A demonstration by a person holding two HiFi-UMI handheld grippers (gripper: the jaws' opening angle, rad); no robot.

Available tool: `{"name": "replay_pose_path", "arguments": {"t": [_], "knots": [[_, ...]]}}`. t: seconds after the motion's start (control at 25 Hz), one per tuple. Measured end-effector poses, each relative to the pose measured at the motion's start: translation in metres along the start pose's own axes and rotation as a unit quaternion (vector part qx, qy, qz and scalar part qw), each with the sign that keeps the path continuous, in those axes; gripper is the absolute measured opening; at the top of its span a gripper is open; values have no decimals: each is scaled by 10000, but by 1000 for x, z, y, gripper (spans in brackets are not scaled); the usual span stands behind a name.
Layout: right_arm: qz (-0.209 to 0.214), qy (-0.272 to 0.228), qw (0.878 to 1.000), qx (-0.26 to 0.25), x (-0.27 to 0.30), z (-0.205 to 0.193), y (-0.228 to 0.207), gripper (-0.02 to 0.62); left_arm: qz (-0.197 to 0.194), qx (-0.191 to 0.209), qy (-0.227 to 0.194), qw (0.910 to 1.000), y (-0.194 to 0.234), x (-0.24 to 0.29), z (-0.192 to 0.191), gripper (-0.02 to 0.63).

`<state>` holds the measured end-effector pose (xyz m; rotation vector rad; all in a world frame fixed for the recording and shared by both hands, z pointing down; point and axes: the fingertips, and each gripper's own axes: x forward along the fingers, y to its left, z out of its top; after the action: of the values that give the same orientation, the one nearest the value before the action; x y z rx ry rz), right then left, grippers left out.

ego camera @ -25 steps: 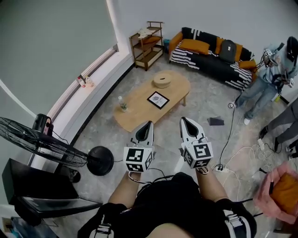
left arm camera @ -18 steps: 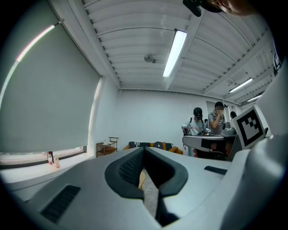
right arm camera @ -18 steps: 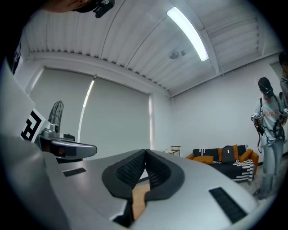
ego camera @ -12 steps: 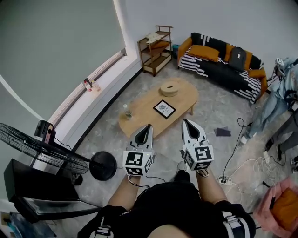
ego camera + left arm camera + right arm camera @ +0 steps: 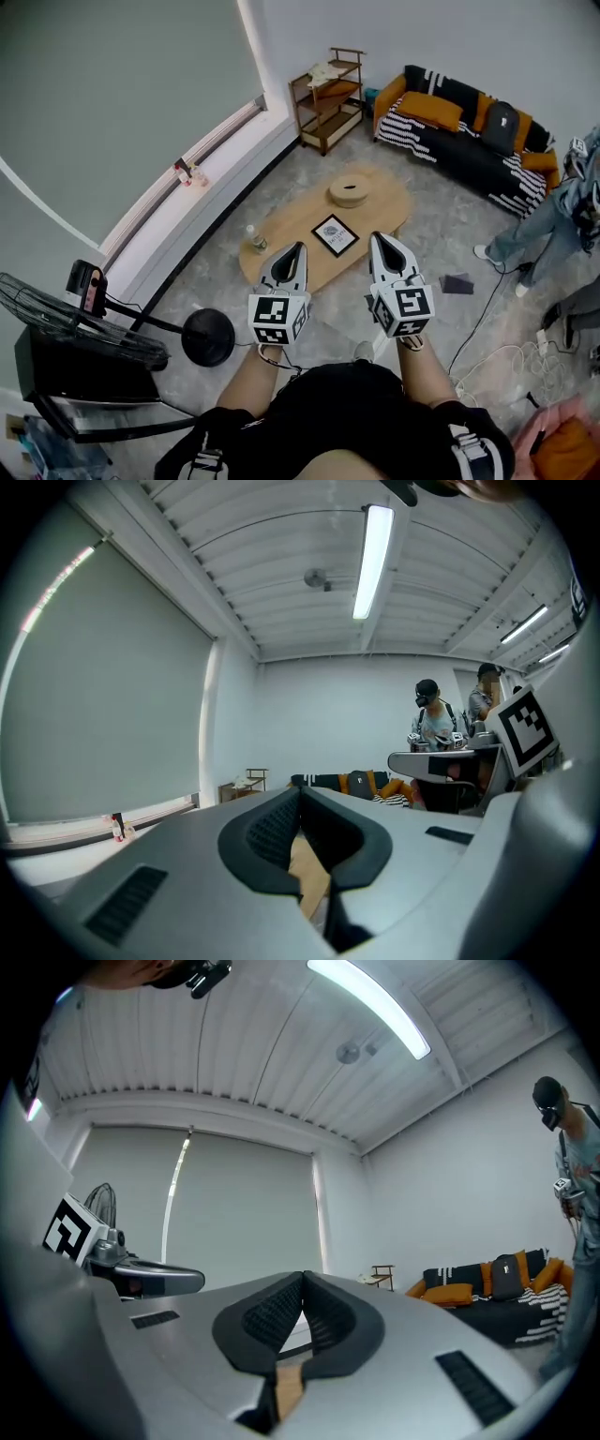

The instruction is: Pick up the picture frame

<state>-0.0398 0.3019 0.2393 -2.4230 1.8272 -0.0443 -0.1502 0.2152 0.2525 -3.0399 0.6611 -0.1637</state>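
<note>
The picture frame (image 5: 335,234), black-edged with a white mat, lies flat on the oval wooden coffee table (image 5: 291,225) in the head view. Both grippers hover side by side in front of the table's near edge, pointing level toward it. The left gripper (image 5: 294,249) is shut and empty, its tip over the table's near rim. To its right, the right gripper (image 5: 380,239) is likewise shut with nothing in it, just right of the frame. In the left gripper view (image 5: 302,794) and the right gripper view (image 5: 303,1279) the jaws meet at the tip; the frame is hidden behind them.
On the table stand a round woven basket (image 5: 348,192) at the far end and a small bottle (image 5: 254,239) at the left. A black fan (image 5: 89,309) on a round base stands left. A sofa (image 5: 469,131), a wooden shelf (image 5: 328,98) and cables (image 5: 487,356) ring the floor; a person (image 5: 553,202) stands right.
The person carrying the grippers has walked toward the coffee table; table and frame now lie closer under the gripper tips. Both grippers stayed shut. The bystander at the right shifted.
</note>
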Motion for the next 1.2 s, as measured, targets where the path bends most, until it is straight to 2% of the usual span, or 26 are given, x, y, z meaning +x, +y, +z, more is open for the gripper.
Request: {"name": "replay_pose_path", "arguments": {"t": [0.28,0.48,0.8,1.0,1.2], "knots": [[-18,122,9999,104,35,-2,-97,17,-37,37,36,10000,-37,98,10,21],[97,223,9996,133,59,-4,-138,17,72,-55,113,9999,-49,136,8,21],[361,468,9981,177,110,-25,-137,17,285,-229,331,9988,-14,165,-14,21],[418,655,9970,-16,159,-37,-127,17,268,-413,337,9982,29,199,-26,21],[307,601,9976,-165,225,-30,-128,17,102,-463,185,9987,78,245,-21,21]]}}
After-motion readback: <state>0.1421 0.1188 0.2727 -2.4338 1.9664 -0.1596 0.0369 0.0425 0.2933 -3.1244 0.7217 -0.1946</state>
